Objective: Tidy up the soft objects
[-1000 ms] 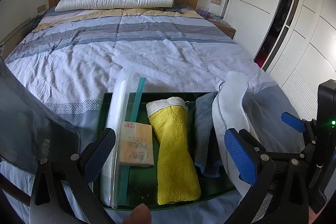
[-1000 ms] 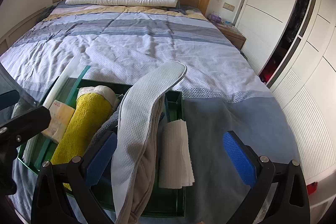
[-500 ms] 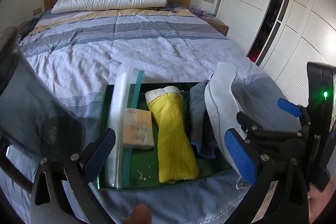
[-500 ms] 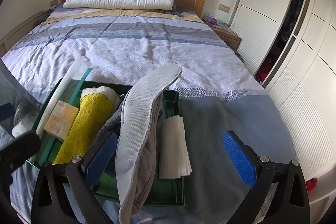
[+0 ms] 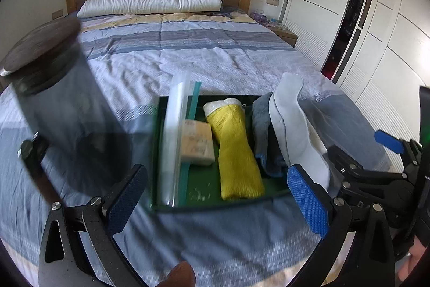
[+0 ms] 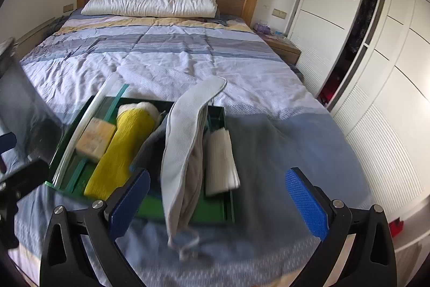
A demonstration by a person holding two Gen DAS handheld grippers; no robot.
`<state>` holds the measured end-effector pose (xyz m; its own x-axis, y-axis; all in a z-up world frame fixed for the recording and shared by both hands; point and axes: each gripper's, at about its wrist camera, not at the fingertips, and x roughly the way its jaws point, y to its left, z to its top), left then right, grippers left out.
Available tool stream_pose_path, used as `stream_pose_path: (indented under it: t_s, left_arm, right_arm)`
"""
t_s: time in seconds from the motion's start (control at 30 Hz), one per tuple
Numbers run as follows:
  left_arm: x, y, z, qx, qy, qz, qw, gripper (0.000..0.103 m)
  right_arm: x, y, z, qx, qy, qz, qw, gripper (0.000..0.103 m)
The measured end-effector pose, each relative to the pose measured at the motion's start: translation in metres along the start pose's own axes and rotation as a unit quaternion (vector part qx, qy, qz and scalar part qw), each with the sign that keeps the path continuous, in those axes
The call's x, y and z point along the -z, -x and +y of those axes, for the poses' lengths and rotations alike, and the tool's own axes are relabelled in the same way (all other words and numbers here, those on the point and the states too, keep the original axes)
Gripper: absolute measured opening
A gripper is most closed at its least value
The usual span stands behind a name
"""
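A green tray (image 5: 158, 152) (image 6: 217, 217) lies on the bed's foot end. In it lie a clear plastic bag (image 5: 173, 141), a tan tissue pack (image 5: 197, 147) (image 6: 94, 139), a rolled yellow towel (image 5: 236, 152) (image 6: 118, 149), a grey cloth (image 5: 260, 125), a pale grey oven mitt (image 5: 295, 131) (image 6: 182, 152) standing over the tray's edge, and folded white tissues (image 6: 220, 160). My left gripper (image 5: 217, 201) is open and empty, in front of the tray. My right gripper (image 6: 217, 203) is open and empty, in front of the mitt and tissues; it also shows in the left wrist view (image 5: 376, 168).
The tray sits on a striped quilt (image 6: 172, 55) with a white pillow (image 6: 150, 2) at the wooden headboard. A dark jar with a lid (image 5: 53, 88) stands close at the left. White wardrobe doors (image 6: 376, 45) line the right side, with a nightstand (image 6: 282, 47) beside the bed.
Both grippers have pulled back from the tray, which now looks smaller and farther. Both stay open and empty. The dark jar at the left has come more into view.
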<state>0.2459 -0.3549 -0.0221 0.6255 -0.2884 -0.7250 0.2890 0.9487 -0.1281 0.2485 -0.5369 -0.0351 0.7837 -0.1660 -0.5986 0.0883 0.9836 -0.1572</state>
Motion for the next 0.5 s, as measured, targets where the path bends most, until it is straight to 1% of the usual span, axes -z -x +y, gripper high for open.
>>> stream_pose_path:
  t_s: [0.13, 0.17, 0.27, 0.37, 0.43, 0.5]
  left_arm:
    - [0.020, 0.026, 0.007, -0.004, -0.010, 0.000, 0.9999, 0.102]
    - [0.025, 0.033, 0.009, -0.002, -0.014, -0.001, 0.9999, 0.102]
    - [0.046, 0.059, 0.018, -0.009, -0.028, -0.003, 0.9996, 0.102]
    - [0.071, 0.092, 0.034, -0.010, -0.036, -0.010, 0.9993, 0.102]
    - [0.088, 0.117, 0.048, -0.018, -0.035, -0.016, 0.9991, 0.102]
    - [0.103, 0.139, 0.061, -0.017, -0.028, -0.025, 0.9992, 0.102]
  right_arm:
    - [0.018, 0.035, 0.012, 0.008, -0.007, 0.002, 1.000, 0.103]
    - [0.023, 0.046, 0.015, 0.005, -0.012, 0.002, 1.000, 0.103]
    - [0.040, 0.077, 0.028, 0.002, -0.020, 0.004, 1.000, 0.103]
    - [0.062, 0.119, 0.044, -0.011, -0.032, -0.003, 0.999, 0.103]
    - [0.074, 0.144, 0.056, -0.011, -0.029, -0.012, 0.999, 0.103]
    - [0.088, 0.168, 0.071, -0.016, -0.021, -0.020, 0.999, 0.103]
